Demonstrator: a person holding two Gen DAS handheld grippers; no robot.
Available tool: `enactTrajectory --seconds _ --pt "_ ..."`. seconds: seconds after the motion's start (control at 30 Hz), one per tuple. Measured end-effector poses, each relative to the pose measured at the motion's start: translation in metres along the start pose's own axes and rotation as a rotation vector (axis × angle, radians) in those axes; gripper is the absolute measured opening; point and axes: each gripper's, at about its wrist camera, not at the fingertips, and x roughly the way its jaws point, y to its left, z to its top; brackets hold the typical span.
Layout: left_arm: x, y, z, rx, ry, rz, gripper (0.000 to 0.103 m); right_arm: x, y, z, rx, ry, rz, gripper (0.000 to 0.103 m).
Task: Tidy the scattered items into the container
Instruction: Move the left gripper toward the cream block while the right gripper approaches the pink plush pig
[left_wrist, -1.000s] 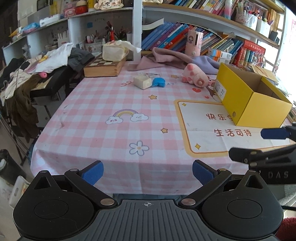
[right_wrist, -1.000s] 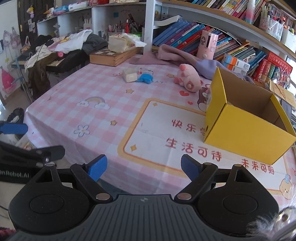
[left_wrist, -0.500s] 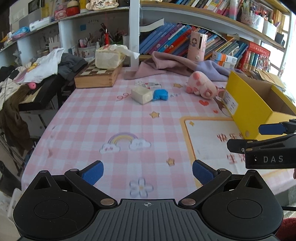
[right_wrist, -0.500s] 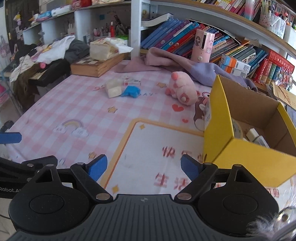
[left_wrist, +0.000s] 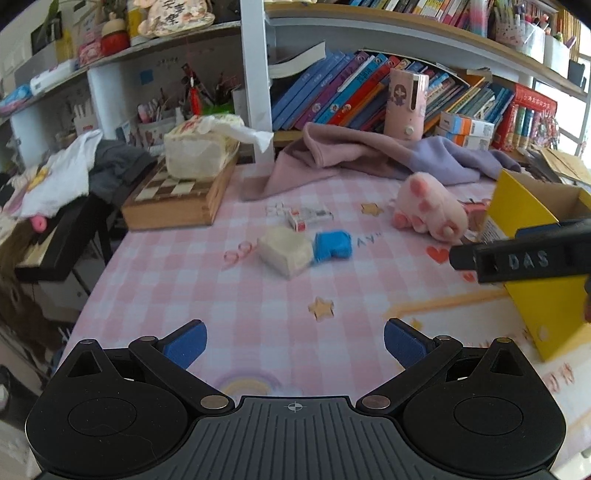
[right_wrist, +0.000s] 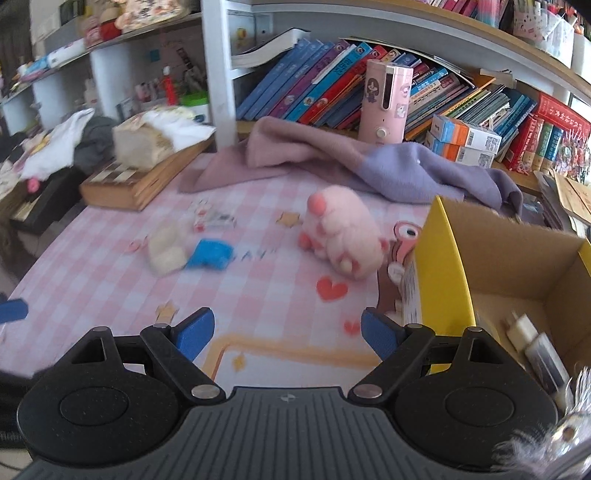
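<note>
A yellow cardboard box stands on the right of the pink checked table, with small items in its bottom. Scattered ahead lie a cream block, a blue piece, a small red and white packet and a pink plush paw. The same paw, blue piece and cream block show in the right wrist view. My left gripper hangs open over the cloth, nothing between its fingers. My right gripper is open too, beside the box's left wall. Its side crosses the left wrist view.
A pink and lilac blanket lies at the table's back edge below shelves of books. A wooden chessboard box carrying a tissue pack sits at the back left. Clothes pile on furniture beyond the table's left edge.
Both grippers have moved forward over the table, from its near edge towards the scattered items and the box. Their jaws have stayed equally wide.
</note>
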Motion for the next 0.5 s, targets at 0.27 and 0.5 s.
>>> enactTrajectory --seconds 0.27,0.5 --pt "0.053 0.005 0.031 -0.02 -0.005 0.012 0.103 0.066 -0.004 0.043 -0.019 0.015 -0.086 0.086" --pt "0.093 0.013 0.045 -0.06 0.013 0.012 0.103 0.102 -0.006 0.056 -0.056 0.042 -0.124 0.086"
